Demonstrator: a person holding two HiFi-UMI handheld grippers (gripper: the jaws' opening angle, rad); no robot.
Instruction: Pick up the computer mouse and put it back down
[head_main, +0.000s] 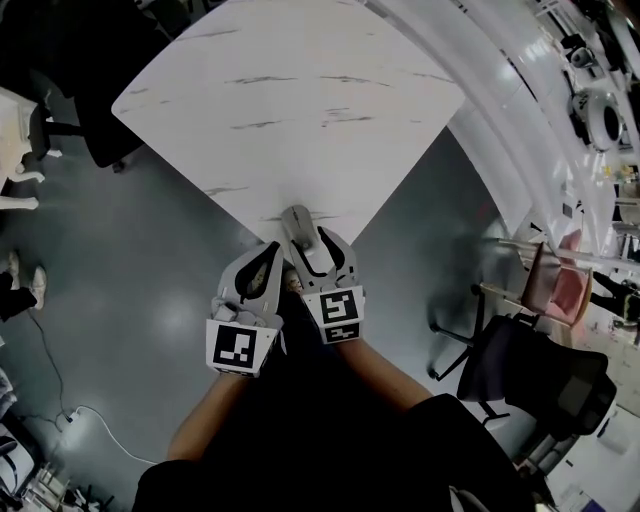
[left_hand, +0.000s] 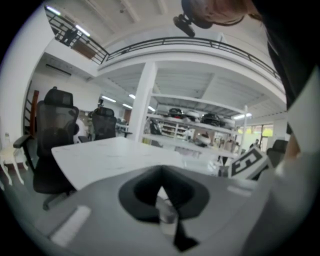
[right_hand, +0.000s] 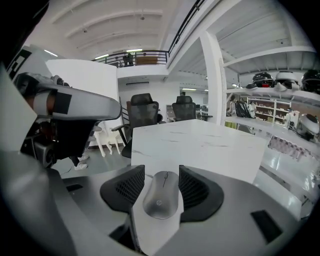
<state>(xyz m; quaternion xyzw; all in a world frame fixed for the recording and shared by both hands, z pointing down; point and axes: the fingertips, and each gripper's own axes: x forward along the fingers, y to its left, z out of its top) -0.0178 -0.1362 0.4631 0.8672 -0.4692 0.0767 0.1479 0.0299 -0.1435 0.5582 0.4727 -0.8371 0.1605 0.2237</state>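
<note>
White marble-veined table, grey computer mouse at its near corner

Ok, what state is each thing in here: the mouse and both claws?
computer mouse, lying flat at the near corner of the table, not lifted.
right claw, open, one jaw either side of the mouse, a gap showing at one side.
left claw, shut, nothing between its jaws.
</note>
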